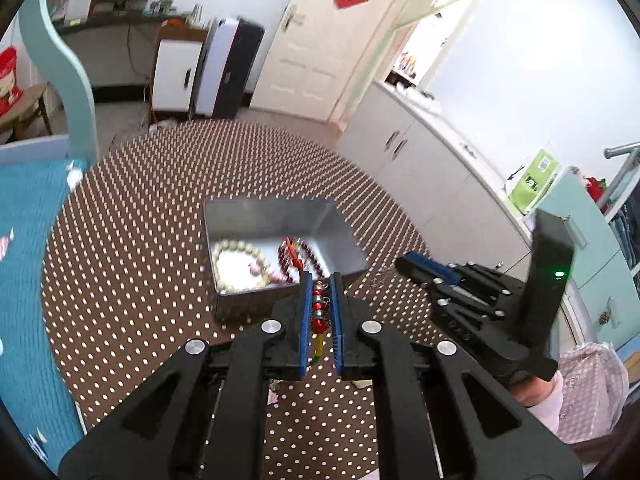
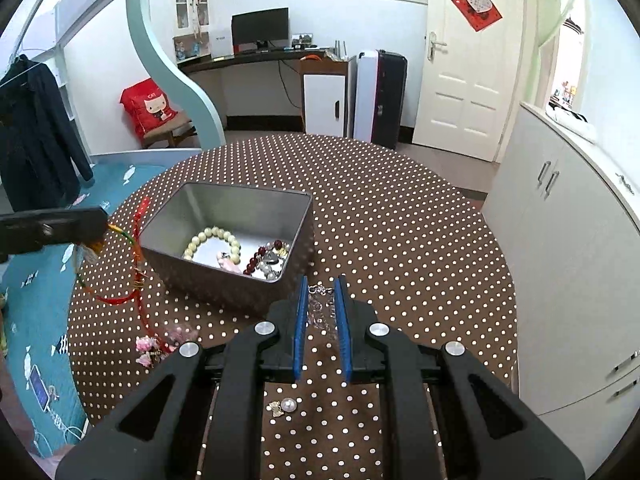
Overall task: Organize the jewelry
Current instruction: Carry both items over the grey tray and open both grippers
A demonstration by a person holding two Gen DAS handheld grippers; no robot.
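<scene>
Brown polka-dot counter (image 2: pixel 400 220), broad bare stretch beyond. Left gripper (image 1: pixel 320 280) clenched on a beaded red-cord bracelet (image 1: pixel 319 308) at the tin (image 1: pixel 276 210) rim; right gripper (image 2: pixel 321 292) straddling, slightly parted, a clear-bead chain (image 2: pixel 320 308) beside the tin.

A home bedroom: loft bed frame (image 2: pixel 168 40), desk with monitor (image 2: pixel 260 26), suitcase (image 2: pixel 380 96), white cupboards (image 2: pixel 560 208).

Brown white-dotted tablecloth (image 2: pixel 400 220), silver tin (image 2: pixel 224 208), cream bead bracelet (image 2: pixel 212 236).
</scene>
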